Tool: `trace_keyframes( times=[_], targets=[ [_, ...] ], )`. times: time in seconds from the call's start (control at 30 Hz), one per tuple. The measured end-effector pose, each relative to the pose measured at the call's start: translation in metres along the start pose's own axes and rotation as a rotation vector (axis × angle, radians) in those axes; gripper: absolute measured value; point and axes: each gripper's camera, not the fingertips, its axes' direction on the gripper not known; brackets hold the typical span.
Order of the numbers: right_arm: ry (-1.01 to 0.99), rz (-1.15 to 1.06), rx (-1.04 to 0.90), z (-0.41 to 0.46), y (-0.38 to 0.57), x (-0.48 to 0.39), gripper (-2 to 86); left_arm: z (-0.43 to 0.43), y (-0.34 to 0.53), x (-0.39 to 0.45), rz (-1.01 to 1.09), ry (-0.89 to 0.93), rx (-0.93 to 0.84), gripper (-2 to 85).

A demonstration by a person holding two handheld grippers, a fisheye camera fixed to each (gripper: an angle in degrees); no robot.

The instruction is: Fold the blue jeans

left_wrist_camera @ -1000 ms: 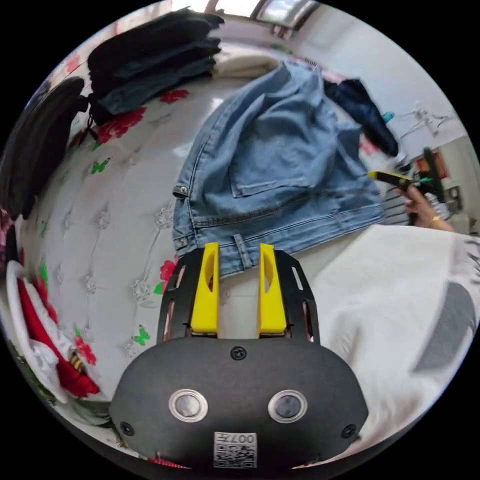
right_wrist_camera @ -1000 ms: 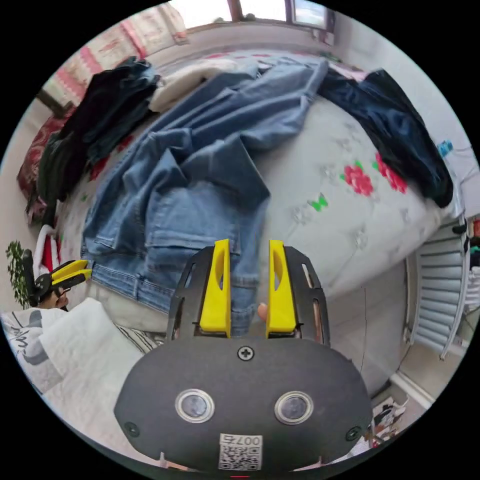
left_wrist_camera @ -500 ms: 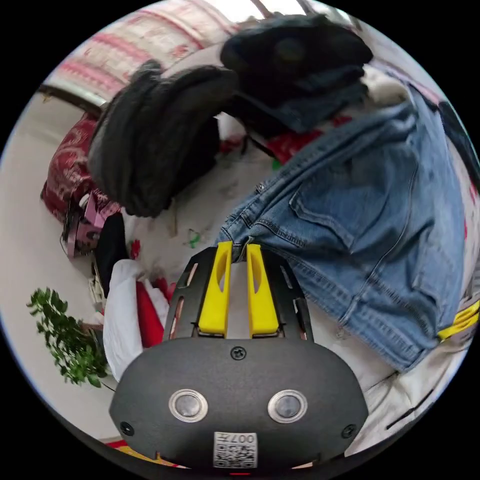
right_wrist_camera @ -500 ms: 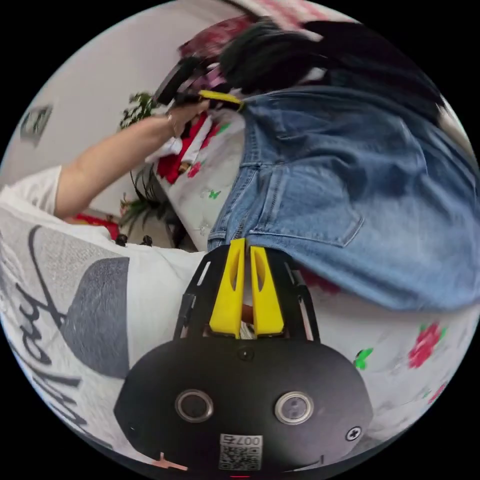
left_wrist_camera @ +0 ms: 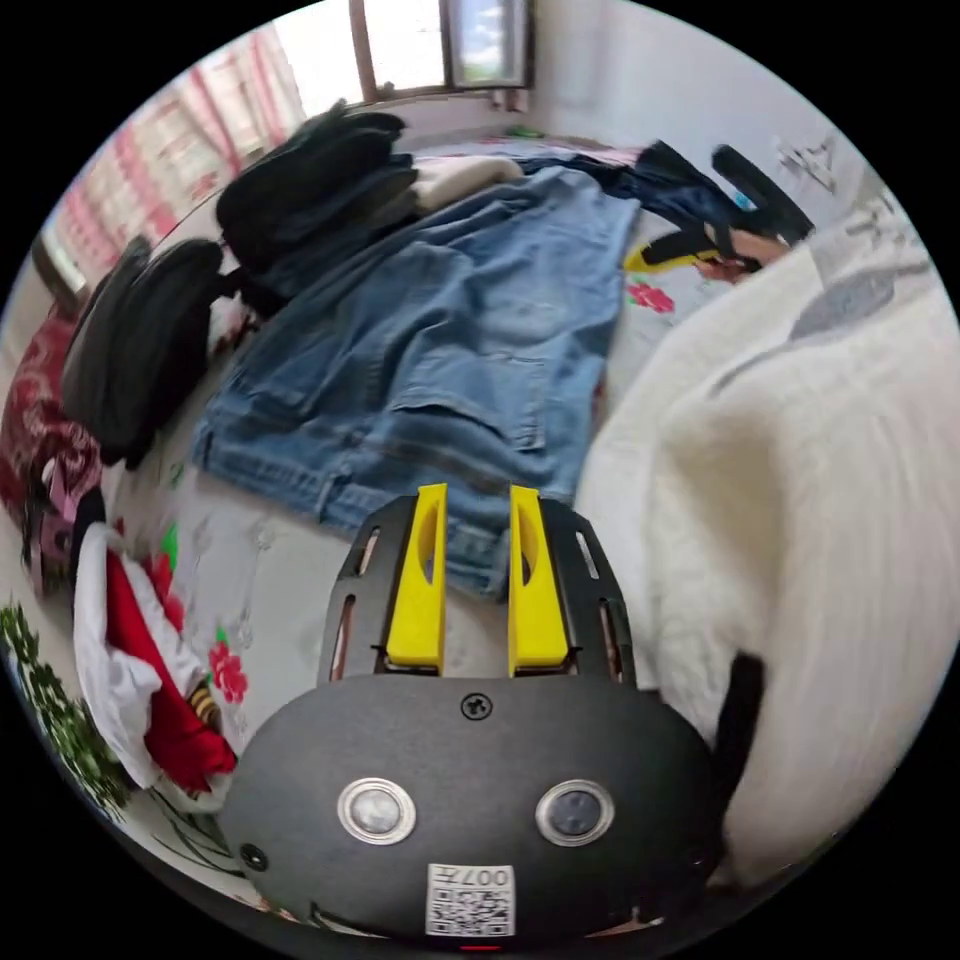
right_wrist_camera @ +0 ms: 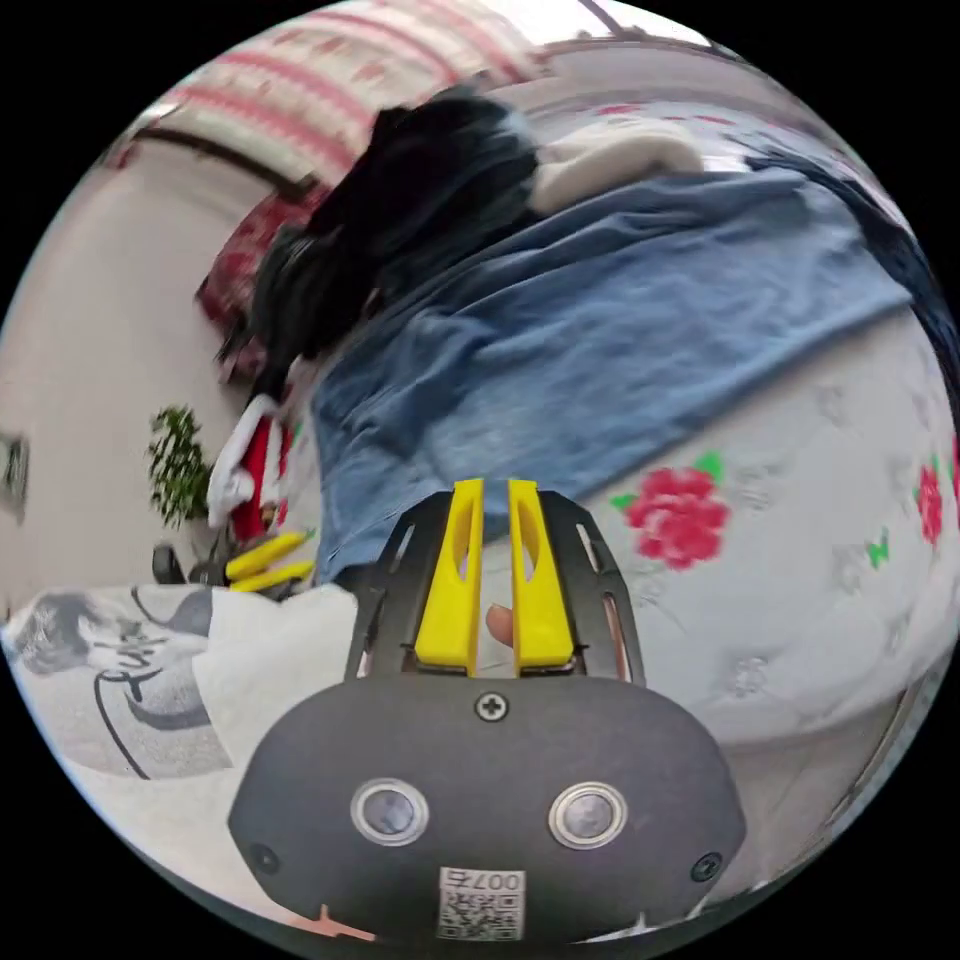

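- blue jeans (left_wrist_camera: pixel 440 340) lie spread across the bed (left_wrist_camera: pixel 250 600), waistband toward the near edge, legs running off toward the window; mostly flat, some wrinkles around the back pocket.
- Folded dark clothes (left_wrist_camera: pixel 310 210) touch the far side of the jeans; a red and white garment (left_wrist_camera: pixel 150 680) lies at the bed's corner.
- Step in hand, my read: square up before the first fold. Take the waistband at both corners, pull taut, then bring one leg over the other along the centre seam.
- left tool (left_wrist_camera: pixel 476 575): jaws narrowly apart, holding nothing, hovering just short of the waistband.
- right tool (right_wrist_camera: pixel 493 575): jaws almost closed, nothing between them, over bare bed beside the jeans' edge.
- Right tool also seen from the left gripper view, far side of the jeans.
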Motion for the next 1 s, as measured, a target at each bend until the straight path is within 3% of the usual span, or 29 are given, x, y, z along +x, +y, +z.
trace_keyframes(
  times=[0.1,0.17,0.2,0.4,0.57,0.67,0.8,1.0],
  targets=[
    [0.093,0.168,0.100,-0.039,-0.009,0.062,4.2,0.026,-0.031,0.021,0.021,0.060,-0.088,9.7],
    [0.116,0.233,0.132,-0.058,-0.017,0.091,4.7,0.055,-0.051,0.035,0.074,0.025,-0.240,8.0],
    [0.125,0.263,0.145,-0.067,-0.024,0.107,5.0,0.053,-0.053,0.037,0.077,0.007,-0.220,7.3],
    [0.092,0.367,0.208,-0.095,-0.061,0.169,6.7,0.054,-0.061,0.059,0.110,-0.222,-0.420,2.2],
    [0.111,0.422,0.168,-0.087,-0.091,0.205,7.0,0.034,-0.023,0.030,-0.099,-0.404,-0.663,-0.2],
    [0.113,0.460,0.088,-0.069,-0.101,0.212,6.0,0.009,-0.010,0.009,-0.268,-0.399,-0.662,-0.5],
    [0.341,0.328,0.103,-0.058,-0.092,0.181,2.0,0.001,-0.009,-0.001,-0.377,-0.351,-0.642,-0.5],
    [0.533,0.063,-0.091,-0.059,-0.064,0.146,0.1,0.010,-0.004,-0.003,-0.279,-0.379,-0.687,-0.4]
  ],
)
